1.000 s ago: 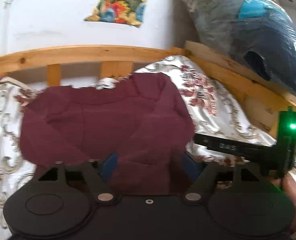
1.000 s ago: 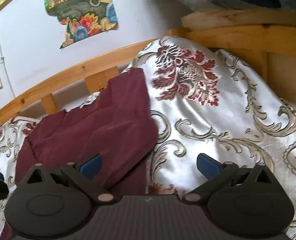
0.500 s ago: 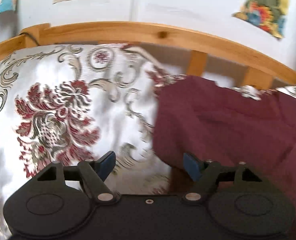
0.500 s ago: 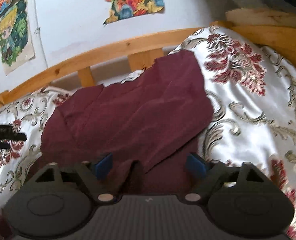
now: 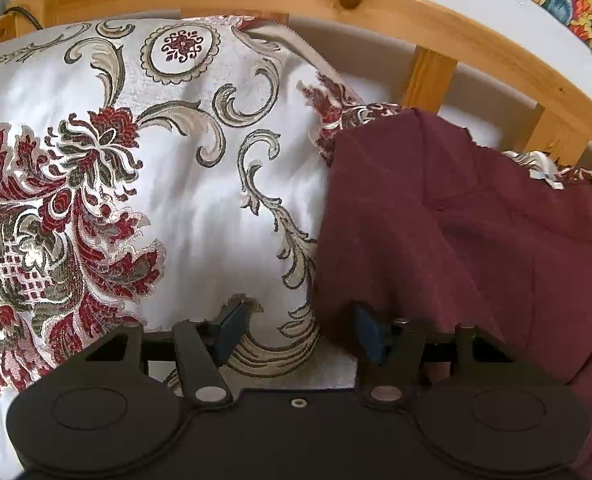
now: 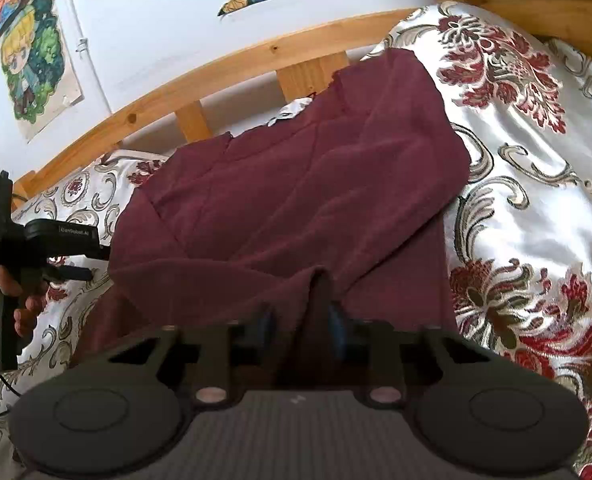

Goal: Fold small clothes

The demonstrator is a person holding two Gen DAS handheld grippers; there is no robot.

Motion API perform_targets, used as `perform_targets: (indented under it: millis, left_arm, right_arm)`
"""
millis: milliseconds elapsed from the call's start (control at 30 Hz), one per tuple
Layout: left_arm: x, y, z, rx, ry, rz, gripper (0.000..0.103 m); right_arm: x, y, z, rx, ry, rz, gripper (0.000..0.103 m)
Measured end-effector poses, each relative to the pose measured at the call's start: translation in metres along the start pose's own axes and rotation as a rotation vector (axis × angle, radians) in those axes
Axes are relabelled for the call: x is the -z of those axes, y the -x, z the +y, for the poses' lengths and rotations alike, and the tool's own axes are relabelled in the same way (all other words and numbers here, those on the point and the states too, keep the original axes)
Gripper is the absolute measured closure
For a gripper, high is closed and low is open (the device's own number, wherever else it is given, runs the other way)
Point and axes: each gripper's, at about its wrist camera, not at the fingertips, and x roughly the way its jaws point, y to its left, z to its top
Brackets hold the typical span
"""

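Our right gripper (image 6: 299, 322) has swung in from the bare bedspread (image 6: 535, 184) onto the maroon sweater (image 6: 296, 192), and its jaws are closing, pinching a raised ridge of the near hem. Our left gripper (image 5: 296, 330) has slid off the sweater's middle to its side edge; its jaws, still apart, are closing with only that edge (image 5: 327, 312) and bedspread between them. We judge both near corners are being taken for the next fold. The sweater lies flat below the wooden bed rail (image 6: 232, 68), its collar (image 6: 335, 80) toward the rail, its long axis running alongside the rail
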Motion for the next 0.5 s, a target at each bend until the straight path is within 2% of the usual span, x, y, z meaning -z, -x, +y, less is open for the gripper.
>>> perform_targets:
  millis: [67, 133, 233, 333, 400, 500]
  left_arm:
    - [0.000, -0.001, -0.001, -0.008, -0.002, -0.003, 0.040]
    - [0.000, -0.002, -0.001, -0.018, -0.005, -0.002, 0.040]
    - [-0.002, -0.006, -0.004, -0.043, -0.025, 0.002, 0.040]
    - [-0.002, -0.009, -0.004, -0.054, -0.040, 0.003, 0.040]
    - [-0.002, -0.010, -0.005, -0.059, -0.047, 0.001, 0.040]
    - [-0.001, -0.010, -0.005, -0.063, -0.054, -0.004, 0.040]
  right_arm:
    - [-0.002, 0.003, 0.001, 0.011, 0.024, -0.017, 0.096]
    - [-0.005, 0.010, 0.001, 0.036, 0.032, -0.056, 0.102]
    - [-0.011, 0.022, -0.001, 0.128, 0.035, -0.122, 0.102]
    - [-0.017, 0.030, -0.010, 0.184, 0.012, -0.152, 0.102]
    - [-0.019, 0.029, -0.016, 0.177, 0.009, -0.133, 0.102]
    - [-0.017, 0.025, -0.025, 0.100, -0.053, -0.103, 0.098]
